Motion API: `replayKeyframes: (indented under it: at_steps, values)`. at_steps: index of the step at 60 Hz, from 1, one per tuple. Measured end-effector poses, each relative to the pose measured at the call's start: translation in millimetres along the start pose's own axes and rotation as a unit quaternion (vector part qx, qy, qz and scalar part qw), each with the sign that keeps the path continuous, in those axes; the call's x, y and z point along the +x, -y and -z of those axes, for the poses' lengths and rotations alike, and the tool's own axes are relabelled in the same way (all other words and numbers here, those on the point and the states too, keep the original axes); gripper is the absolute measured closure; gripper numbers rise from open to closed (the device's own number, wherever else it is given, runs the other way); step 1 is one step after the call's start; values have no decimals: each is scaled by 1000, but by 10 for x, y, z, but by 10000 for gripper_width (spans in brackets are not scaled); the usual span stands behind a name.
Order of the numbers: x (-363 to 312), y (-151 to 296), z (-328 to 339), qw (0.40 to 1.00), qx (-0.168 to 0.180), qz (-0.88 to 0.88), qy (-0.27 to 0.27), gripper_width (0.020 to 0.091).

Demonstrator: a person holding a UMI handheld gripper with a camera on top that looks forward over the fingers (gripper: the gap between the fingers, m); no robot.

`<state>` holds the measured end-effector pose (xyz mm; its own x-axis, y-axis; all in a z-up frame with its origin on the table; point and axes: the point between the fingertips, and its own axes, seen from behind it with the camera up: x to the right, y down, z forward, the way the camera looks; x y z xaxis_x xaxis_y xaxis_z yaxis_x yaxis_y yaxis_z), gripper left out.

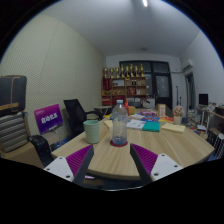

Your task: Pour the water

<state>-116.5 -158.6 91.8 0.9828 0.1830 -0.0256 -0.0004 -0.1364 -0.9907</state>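
Now gripper (112,160) released, empty; bottle (119,124) and cup (93,131) ahead, mid-desk (110,160). Approach bottle squarely, clamp body below cap.

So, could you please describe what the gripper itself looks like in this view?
The gripper shows two fingers at the bottom of the view, splayed apart. Each finger has a white outer body with dark edging, and a magenta-purple pad with a ribbed, striped texture on its inner face. No cables, markings or sleeve are visible.
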Motion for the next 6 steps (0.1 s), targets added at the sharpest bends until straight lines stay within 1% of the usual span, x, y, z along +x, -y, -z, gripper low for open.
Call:
replayKeyframes:
  at_steps: [6]
  values:
    - [-152, -84, 413, 1000, -3, -4, 17, 276]
